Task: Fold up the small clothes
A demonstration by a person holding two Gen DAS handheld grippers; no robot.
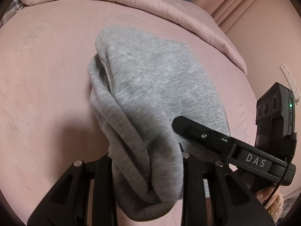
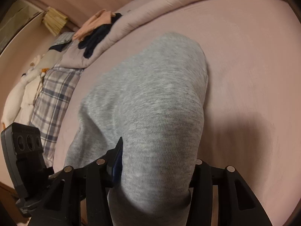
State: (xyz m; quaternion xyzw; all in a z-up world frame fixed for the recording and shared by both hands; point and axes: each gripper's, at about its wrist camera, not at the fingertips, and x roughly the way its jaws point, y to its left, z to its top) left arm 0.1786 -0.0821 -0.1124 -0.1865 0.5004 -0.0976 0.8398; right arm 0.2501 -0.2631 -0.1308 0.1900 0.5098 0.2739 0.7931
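A grey knit garment (image 1: 150, 86) hangs between two hand-held grippers above a bed (image 1: 47, 75) covered in a pink sheet, its far end draped onto the mattress. The left gripper (image 1: 146, 162) holds a bunched, rolled edge of the cloth, which fills the narrow gap between its jaws; the right gripper (image 2: 156, 162) has a thick fold of the same garment (image 2: 150, 94) between its jaws, though whether the pads press on it or have slackened cannot be told from here.

From both sets of jaws the garment runs straight ahead and downward, its long axis pointing away from the grippers toward a rumpled pink duvet (image 1: 131, 1) at the far side of the bed. The near end is the held end, so both hands are equally close to it; the far end lies free on the sheet. In the left wrist view the right gripper (image 1: 207, 137) sits just beside the cloth's right-hand edge.

A plaid pillow (image 2: 54, 98) and a small heap of dark and peach clothes (image 2: 94, 32) lie left of the garment, well apart from it. The fold looks only partly laid down.
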